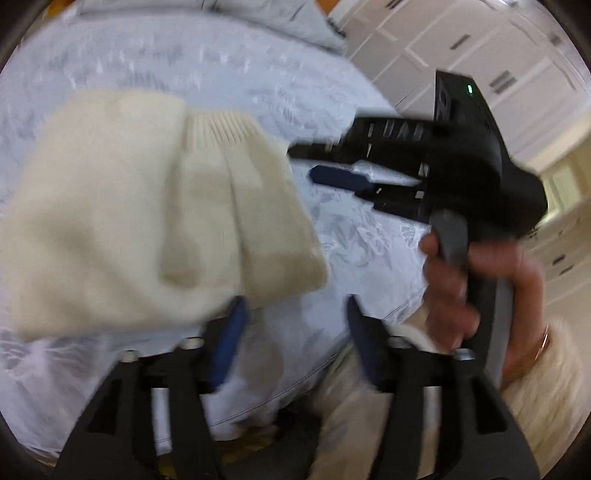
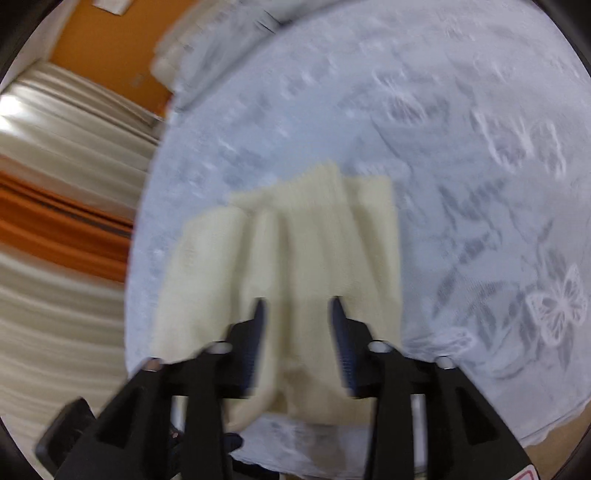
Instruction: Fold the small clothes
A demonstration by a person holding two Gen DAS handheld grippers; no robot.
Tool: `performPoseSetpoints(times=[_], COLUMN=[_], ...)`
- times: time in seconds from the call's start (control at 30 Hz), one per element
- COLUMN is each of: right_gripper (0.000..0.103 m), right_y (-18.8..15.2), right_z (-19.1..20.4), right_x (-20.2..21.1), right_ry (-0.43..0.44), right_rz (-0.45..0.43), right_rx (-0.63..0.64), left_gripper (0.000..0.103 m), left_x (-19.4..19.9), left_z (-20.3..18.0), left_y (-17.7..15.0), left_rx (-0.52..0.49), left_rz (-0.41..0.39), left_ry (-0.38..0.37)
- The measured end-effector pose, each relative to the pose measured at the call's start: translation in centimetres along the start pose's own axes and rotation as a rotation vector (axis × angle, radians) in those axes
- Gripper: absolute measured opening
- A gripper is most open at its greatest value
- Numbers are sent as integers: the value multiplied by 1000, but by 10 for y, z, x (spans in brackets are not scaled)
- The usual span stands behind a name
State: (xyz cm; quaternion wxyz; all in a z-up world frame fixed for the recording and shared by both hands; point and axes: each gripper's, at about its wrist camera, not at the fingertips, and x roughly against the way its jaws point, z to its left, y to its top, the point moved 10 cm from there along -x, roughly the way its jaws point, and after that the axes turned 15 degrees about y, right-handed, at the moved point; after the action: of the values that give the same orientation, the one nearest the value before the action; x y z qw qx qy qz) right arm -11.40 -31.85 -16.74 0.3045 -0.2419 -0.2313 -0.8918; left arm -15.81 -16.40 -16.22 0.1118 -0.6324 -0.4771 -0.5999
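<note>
A folded cream knit garment [image 1: 147, 206] lies on the pale blue patterned bedspread [image 1: 229, 62]. In the left wrist view my left gripper [image 1: 293, 306] is open and empty, just off the garment's near right corner. My right gripper [image 1: 325, 166] shows there at the right, held in a hand, open, its tips beside the garment's ribbed edge. In the right wrist view the right gripper [image 2: 297, 306] is open over the near end of the garment [image 2: 314, 236], with nothing between the fingers.
The bedspread [image 2: 461, 147] has white butterfly prints. White cabinets [image 1: 498, 55] stand beyond the bed on the right. An orange wall and cream curtains [image 2: 55, 155] lie to the left of the bed. Pillows [image 2: 221, 33] sit at the far end.
</note>
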Motion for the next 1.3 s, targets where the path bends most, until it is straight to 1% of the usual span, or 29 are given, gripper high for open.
performPoseSetpoints(times=[0.03,0.07,0.1,0.13,0.2,0.27,0.3,0.37,0.43,0.47,0.6,0.67,0.73,0.77,0.8,0.83,0.87,0.9,0.93,0.97,1.0,1.03,1.07,1.1,1.13,1.2,1.23,1.27,1.3], right_gripper=[72,73,74,76,76,76,77,78,78,78,78,78,78,78,72,39,19,17,14,12,8,3,3,0,0,1,10,10,12], right_y=[1,-1,-4,-7,-17,-30,-41,-61,-68,-69,-80,-83,-83,-81,-78,-77,-76,-73,-64,-55,-44,-39,-35,-34,-35,-52,-59,-68,-67], right_z=[19,36,46,53,53,41,32,34,41,44,49,62,72,78,79,79,77,76,80,89,99,103,101,89,72,12,-9,-24,-19], right_x=[0,-6,-14,-25,-49,-68,-77,-79,-70,-69,-59,-63,-69,-80,-90,-102,-111,-113,-105,-92,-72,-54,-41,-30,-27,-43,-47,-47,-45], right_ry=[24,52,68,76,20,-46,-63,-17,-6,-4,18,56,41,39,43,48,41,41,58,83,86,57,19,-14,-50,-145,-183,-160,-81], right_rz=[-4,10,31,61,101,130,148,131,105,104,140,158,160,174,185,201,215,218,187,139,85,53,31,30,38,145,175,169,128], right_rx=[46,83,101,113,109,47,-17,-97,-70,-60,-92,-56,1,34,43,44,37,30,26,47,104,151,182,182,163,76,23,-84,-129], left_gripper=[71,74,82,84,84,84,84,84,84,84,84,84,84,84,84,84,84,84,84,84,86,88,88,88,88,88,88,88,88], left_x=[16,26,34,39,43,48,53,61,68,68,70,72,73,73,70,69,71,73,75,79,81,83,82,77,72,55,43,34,30], left_z=[8,16,28,41,64,100,116,136,153,154,166,160,152,148,147,143,141,140,139,138,138,138,138,138,138,134,131,129,128], left_y=[-5,-7,-9,-12,-18,-24,-27,-30,-34,-33,-42,-44,-43,-43,-42,-41,-40,-39,-37,-34,-33,-30,-29,-27,-26,-26,-25,-24,-23], left_rx=[-26,-38,-45,-52,-48,19,66,124,148,153,179,178,159,143,133,117,113,115,119,121,123,123,121,113,108,92,74,56,47], left_rz=[-44,-77,-106,-114,-104,-80,-75,-77,-83,-83,-69,-79,-90,-91,-89,-86,-90,-96,-104,-115,-124,-134,-136,-131,-122,-83,-61,-47,-44], left_ry=[17,39,78,120,179,237,245,262,282,290,291,276,271,268,270,273,272,271,268,263,261,262,264,265,269,273,274,291,299])
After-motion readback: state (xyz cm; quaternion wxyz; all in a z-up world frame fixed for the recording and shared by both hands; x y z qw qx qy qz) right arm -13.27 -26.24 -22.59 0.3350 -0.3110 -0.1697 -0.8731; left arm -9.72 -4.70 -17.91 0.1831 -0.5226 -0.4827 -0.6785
